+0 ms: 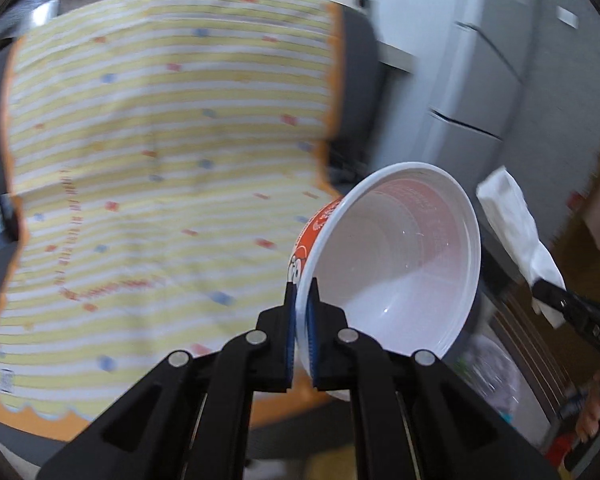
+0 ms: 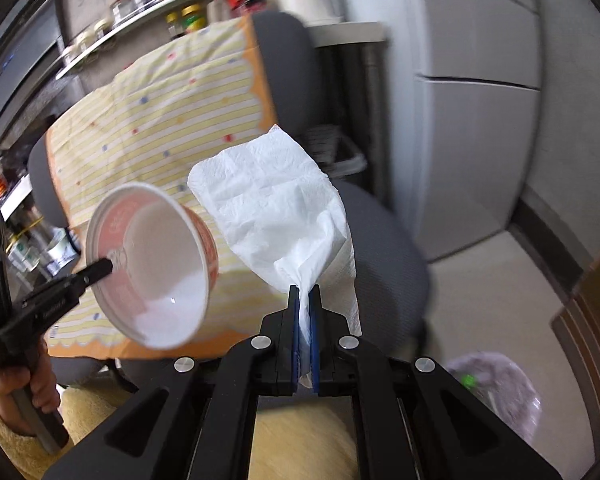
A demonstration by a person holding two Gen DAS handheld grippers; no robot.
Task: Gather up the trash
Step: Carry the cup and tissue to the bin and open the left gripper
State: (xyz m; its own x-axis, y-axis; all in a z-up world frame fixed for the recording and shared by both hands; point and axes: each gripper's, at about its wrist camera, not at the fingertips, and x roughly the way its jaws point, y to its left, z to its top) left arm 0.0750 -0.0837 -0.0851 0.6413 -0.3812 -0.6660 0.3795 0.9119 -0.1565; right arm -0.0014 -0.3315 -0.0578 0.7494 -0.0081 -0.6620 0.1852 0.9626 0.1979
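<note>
Left gripper (image 1: 302, 304) clamps noodle cup (image 1: 396, 264) rim (tilted); right gripper (image 2: 305, 304) pinches white tissue (image 2: 276, 208)

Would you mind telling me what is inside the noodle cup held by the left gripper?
The noodle cup looks empty: bare white walls and bottom show. The left gripper covers a bit of the rim.

I see a glossy, smooth white plastic noodle cup with orange print (image 1: 396, 264), and beside it a soft, crinkled matt white paper napkin (image 2: 280, 204). Behind the cup lies a matt, creased yellow-striped cloth (image 1: 160, 160).
</note>
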